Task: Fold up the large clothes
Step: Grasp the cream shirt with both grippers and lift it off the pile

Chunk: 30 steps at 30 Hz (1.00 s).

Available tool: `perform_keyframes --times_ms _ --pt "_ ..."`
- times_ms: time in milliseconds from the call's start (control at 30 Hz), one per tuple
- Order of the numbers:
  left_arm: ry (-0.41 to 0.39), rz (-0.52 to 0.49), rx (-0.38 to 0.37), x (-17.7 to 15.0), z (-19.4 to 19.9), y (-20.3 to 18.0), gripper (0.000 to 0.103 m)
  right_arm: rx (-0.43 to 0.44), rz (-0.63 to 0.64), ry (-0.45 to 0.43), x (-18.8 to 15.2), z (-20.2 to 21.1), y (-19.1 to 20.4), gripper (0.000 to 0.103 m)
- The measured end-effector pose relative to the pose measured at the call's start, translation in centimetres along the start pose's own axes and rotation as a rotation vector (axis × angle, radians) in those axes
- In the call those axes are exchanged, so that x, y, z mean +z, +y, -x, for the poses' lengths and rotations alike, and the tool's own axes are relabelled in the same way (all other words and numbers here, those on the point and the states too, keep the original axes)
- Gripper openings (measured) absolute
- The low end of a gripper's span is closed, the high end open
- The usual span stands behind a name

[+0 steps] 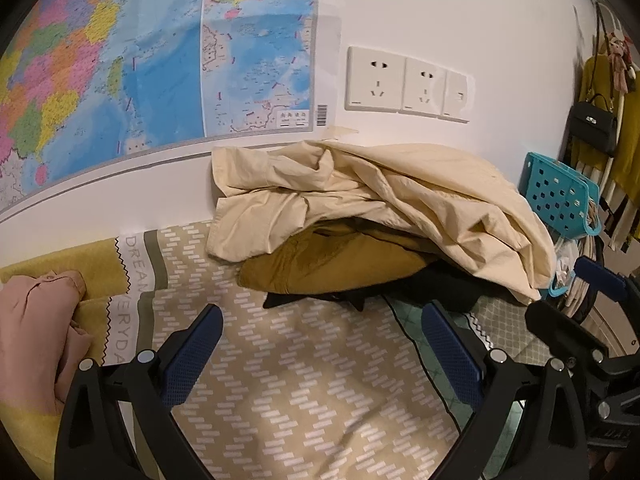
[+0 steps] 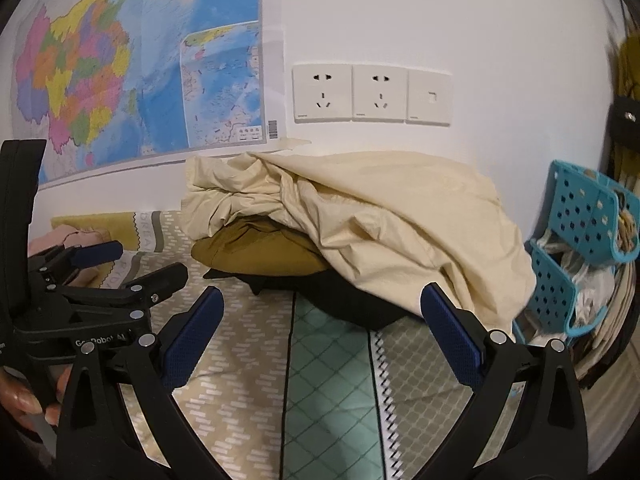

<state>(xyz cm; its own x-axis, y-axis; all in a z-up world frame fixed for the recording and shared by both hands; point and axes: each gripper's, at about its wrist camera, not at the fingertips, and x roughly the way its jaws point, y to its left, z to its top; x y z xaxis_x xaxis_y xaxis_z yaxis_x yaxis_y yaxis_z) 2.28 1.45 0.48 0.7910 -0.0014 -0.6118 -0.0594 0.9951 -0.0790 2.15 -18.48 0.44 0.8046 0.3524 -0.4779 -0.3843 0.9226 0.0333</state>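
A crumpled cream garment [image 1: 380,204] lies on top of a pile against the wall, over an olive-brown garment [image 1: 328,268] and a black one [image 1: 448,292]. The same pile shows in the right wrist view: cream [image 2: 380,220], olive [image 2: 260,252], black [image 2: 352,300]. A pink garment [image 1: 36,320] lies at the far left. My left gripper [image 1: 322,328] is open and empty, short of the pile over the patterned bedspread [image 1: 304,392]. My right gripper [image 2: 322,308] is open and empty, just before the pile's black edge. The left gripper also shows at the left of the right wrist view [image 2: 140,260].
A wall map [image 1: 140,60] and a row of sockets [image 1: 404,80] are on the wall behind. A teal perforated basket [image 2: 576,248] stands at the right of the pile. Hanging clothes and a black handbag [image 1: 594,126] are at the far right.
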Motion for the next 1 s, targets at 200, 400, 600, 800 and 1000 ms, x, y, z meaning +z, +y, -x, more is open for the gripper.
perform_keyframes --times_ms 200,400,600,800,1000 --pt "0.011 0.02 0.026 1.0 -2.3 1.5 0.096 -0.022 0.086 0.002 3.7 -3.8 -0.3 0.097" --pt "0.076 0.036 0.055 1.5 -5.1 3.0 0.096 -0.045 0.196 0.06 8.0 -10.4 -0.1 0.09" --pt "0.098 0.039 0.067 1.7 -6.9 3.4 0.096 -0.04 0.283 0.211 9.8 -17.6 0.4 0.032" --pt "0.101 0.027 0.076 1.9 -7.9 3.8 0.096 0.03 0.214 0.134 12.8 -14.3 -2.1 0.006" --pt "0.068 0.043 0.023 2.9 -9.5 3.7 0.096 0.066 0.103 0.111 14.4 -10.3 -6.3 0.013"
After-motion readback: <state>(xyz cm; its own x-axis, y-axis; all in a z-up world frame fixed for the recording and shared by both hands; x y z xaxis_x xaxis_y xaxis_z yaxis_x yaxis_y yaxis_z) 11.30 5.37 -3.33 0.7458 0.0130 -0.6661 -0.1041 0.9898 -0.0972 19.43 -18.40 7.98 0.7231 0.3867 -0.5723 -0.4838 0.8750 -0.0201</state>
